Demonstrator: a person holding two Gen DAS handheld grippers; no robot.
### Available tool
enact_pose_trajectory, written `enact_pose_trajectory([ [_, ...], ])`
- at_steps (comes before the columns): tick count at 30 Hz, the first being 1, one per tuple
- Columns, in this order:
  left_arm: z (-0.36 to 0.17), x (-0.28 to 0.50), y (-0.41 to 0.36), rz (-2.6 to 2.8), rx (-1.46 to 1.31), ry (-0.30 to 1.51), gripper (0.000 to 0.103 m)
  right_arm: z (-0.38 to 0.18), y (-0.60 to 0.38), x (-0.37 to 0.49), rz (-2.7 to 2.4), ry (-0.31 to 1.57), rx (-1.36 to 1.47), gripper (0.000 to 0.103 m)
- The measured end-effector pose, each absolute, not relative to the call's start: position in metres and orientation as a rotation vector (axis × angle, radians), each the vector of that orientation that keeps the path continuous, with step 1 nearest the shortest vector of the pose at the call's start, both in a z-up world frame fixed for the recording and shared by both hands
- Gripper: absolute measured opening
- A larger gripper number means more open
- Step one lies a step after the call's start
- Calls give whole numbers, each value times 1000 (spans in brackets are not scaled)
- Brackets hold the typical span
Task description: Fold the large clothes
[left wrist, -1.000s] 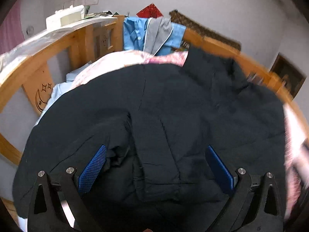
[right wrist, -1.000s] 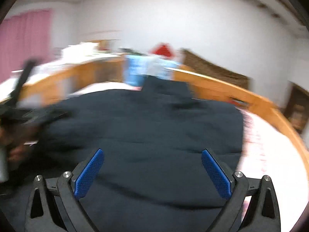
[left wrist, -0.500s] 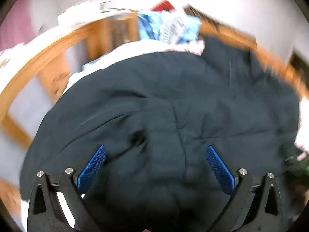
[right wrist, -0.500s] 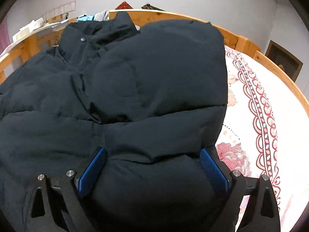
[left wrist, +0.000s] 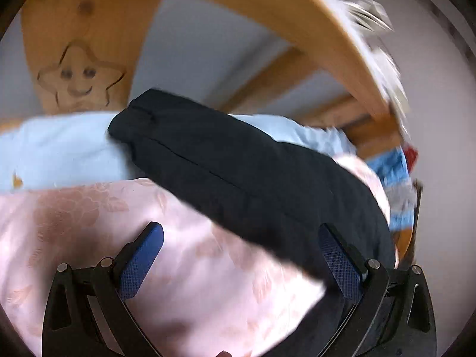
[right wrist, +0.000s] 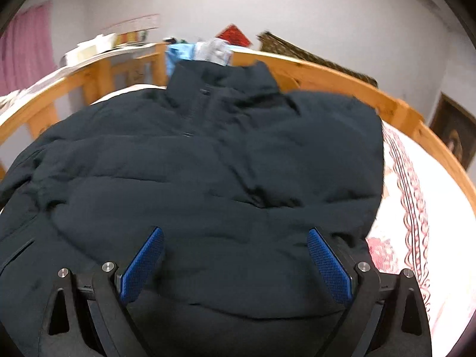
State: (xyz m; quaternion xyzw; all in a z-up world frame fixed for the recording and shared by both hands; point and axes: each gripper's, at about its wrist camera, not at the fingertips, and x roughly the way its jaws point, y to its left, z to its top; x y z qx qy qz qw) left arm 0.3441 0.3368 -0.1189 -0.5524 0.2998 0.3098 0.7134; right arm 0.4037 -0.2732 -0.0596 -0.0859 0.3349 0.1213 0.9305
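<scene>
A: What surrounds the dark puffer jacket?

B: It lies front up across the bed, collar toward the far wooden bed rail. Blue and grey clothes hang over that rail just behind the collar. A patterned bedspread shows along the bed's right edge, beside the jacket's right side.

A: And at the left edge?

B: In the left wrist view one sleeve stretches toward the left rail, its cuff resting on a light blue pillow. A pink quilt lies under and beside it. A rail panel with a carved star stands just beyond the pillow.

A: Where is there room to move?

B: The bare bedspread strip at the right edge and the pink quilt near the left edge; the rails close off both sides and the far end.

A: How are the tongs posed?

B: The left tongs point at the quilt beside the sleeve, spread wide and empty. The right tongs hover over the jacket's lower front, also spread wide, gripping nothing.
</scene>
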Motion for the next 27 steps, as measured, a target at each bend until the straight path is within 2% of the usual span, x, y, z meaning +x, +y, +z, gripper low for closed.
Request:
enact_pose_trajectory([
  [4,-139,347,356,731,-1334,633,99,-57,-257,388,278,679,-206,98],
  [5,-140,347,359,739,-1343,618,94,-59,-258,387,283,682,-206,98],
  [6,-143,347,361,745,-1341,603,76,-60,-259,387,286,686,-207,98],
  [7,-144,360,362,741,-1343,608,62,-62,-258,384,286,689,-208,98],
  [8,-150,362,362,730,-1352,621,39,-63,-257,383,286,687,-208,98],
  [9,-153,362,360,737,-1356,630,28,-64,-257,383,284,683,-207,98],
  [10,-153,362,357,749,-1346,621,23,-65,-257,385,281,681,-207,98],
  [12,-143,358,348,764,-1300,600,6,-67,-256,391,278,680,-201,98],
  [17,-85,360,318,726,-1044,513,2,-70,-253,399,279,694,-165,98],
  [27,87,421,183,325,-416,322,2,-52,-268,408,323,654,-71,98],
])
